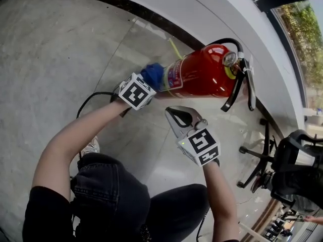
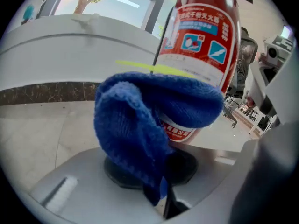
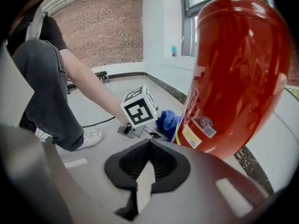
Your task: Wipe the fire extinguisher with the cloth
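Fire extinguisher (image 1: 202,72): red cylinder with a black handle and hose at the top, standing on the floor (image 1: 50,59) at its far edge, close to the dark skirting of the curved wall (image 1: 212,9). The left gripper (image 2: 164,197) has its jaws clamped on a blue cloth (image 2: 149,120), which bunches forward over the jaw tips and lies against the lower part of the cylinder, over the bottom of the printed label. Contact appears to be made, though the cloth hides the exact point of touch. The right gripper (image 3: 145,181) has its jaws closed on nothing and sits just beside the cylinder on the near side, apart from it. The step in hand is judged to be the wipe itself, at an early stage and low on the body. The next move calls for drawing the cloth along and around the cylinder with steady pressure. The right gripper should brace the cylinder first, as a push on one side could tip it.
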Motion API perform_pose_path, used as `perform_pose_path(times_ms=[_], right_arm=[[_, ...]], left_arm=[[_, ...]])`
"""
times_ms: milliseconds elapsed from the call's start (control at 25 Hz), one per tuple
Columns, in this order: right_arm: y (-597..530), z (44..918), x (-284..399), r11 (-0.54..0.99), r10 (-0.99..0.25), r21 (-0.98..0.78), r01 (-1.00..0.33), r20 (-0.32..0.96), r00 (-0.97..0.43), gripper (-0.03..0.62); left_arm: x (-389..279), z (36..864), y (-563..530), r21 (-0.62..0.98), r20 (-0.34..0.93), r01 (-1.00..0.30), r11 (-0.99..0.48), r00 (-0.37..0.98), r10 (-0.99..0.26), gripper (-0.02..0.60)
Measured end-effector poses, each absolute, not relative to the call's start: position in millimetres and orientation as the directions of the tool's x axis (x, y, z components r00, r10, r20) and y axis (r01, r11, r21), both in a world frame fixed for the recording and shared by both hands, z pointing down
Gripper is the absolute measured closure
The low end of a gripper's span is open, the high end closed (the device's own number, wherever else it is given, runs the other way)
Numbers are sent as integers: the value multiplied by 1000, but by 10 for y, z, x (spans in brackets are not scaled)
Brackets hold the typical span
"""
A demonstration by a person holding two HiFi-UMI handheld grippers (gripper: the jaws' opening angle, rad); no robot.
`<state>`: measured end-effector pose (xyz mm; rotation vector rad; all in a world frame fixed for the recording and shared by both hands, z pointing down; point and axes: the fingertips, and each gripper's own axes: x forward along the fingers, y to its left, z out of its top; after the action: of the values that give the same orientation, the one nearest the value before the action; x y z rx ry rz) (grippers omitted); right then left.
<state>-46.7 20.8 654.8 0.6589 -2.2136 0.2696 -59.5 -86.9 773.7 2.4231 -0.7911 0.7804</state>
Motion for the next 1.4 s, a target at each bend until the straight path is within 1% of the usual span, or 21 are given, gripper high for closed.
perform_pose_path(times_ms=[160, 320, 480, 600, 760, 960, 1200, 1400], right_arm=[[238, 6637, -594, 855, -334, 3, -519, 767, -547, 591], [270, 6652, -598, 850, -316, -21, -526, 779, -542, 591], [280, 6642, -539, 844, -308, -33, -536, 787, -534, 591], [324, 6661, -485, 836, -306, -37, -547, 796, -522, 591], [386, 6701, -430, 822, -292, -60, -566, 809, -511, 591], [403, 6744, -426, 819, -289, -74, -569, 804, -520, 591], [425, 6576, -473, 827, -313, -57, -559, 779, -543, 591], [505, 6396, -457, 818, -349, -41, -573, 757, -552, 591]], left_arm=[[-614, 7969, -1027, 263, 661, -635, -726, 667, -344, 534], [-588, 8120, -1172, 257, 670, -590, -766, 680, -299, 534], [-525, 8172, -1304, 262, 663, -516, -816, 710, -237, 534], [-466, 8101, -1354, 218, 649, -438, -872, 733, -206, 534], [-456, 7839, -1318, 114, 612, -345, -932, 763, -207, 534], [-467, 7456, -1187, 45, 589, -235, -971, 792, -164, 534], [-461, 6914, -1185, -1, 593, -184, -983, 791, -149, 534], [-383, 6267, -1396, -86, 563, -172, -981, 804, -190, 531]])
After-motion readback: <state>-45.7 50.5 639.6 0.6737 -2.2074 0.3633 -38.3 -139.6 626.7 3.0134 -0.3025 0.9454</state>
